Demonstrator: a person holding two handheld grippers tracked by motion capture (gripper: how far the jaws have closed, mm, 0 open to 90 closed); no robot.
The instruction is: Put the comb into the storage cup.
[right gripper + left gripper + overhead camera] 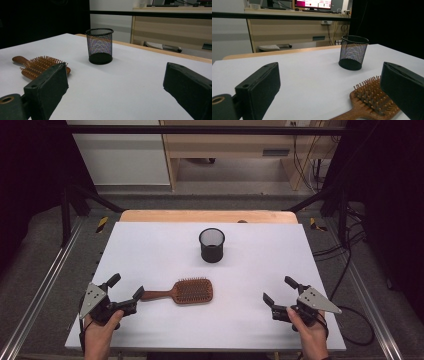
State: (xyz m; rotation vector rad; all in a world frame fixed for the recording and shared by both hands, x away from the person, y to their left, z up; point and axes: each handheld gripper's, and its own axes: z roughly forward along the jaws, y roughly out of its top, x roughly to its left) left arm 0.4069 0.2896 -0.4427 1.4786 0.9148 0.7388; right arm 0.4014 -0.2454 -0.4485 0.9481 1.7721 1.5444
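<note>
A wooden paddle hairbrush (186, 291) lies bristles up on the white table (150, 250), its handle pointing left. Behind it stands a black mesh cup (212, 245), upright and empty as far as I can see. My left gripper (126, 288) rests at the front left, open, with one jaw tip close to the brush handle's end. My right gripper (280, 291) sits open at the front right, apart from both objects. The left gripper view shows the brush (372, 100) by the right jaw and the cup (353, 52) beyond. The right gripper view has the brush (37, 66) at left and the cup (99, 46) ahead.
A wooden strip (207, 216) edges the table's far side. Metal rails (45, 285) run along both sides, with cables (350, 265) on the floor at right. Wooden furniture (235, 150) stands beyond the table.
</note>
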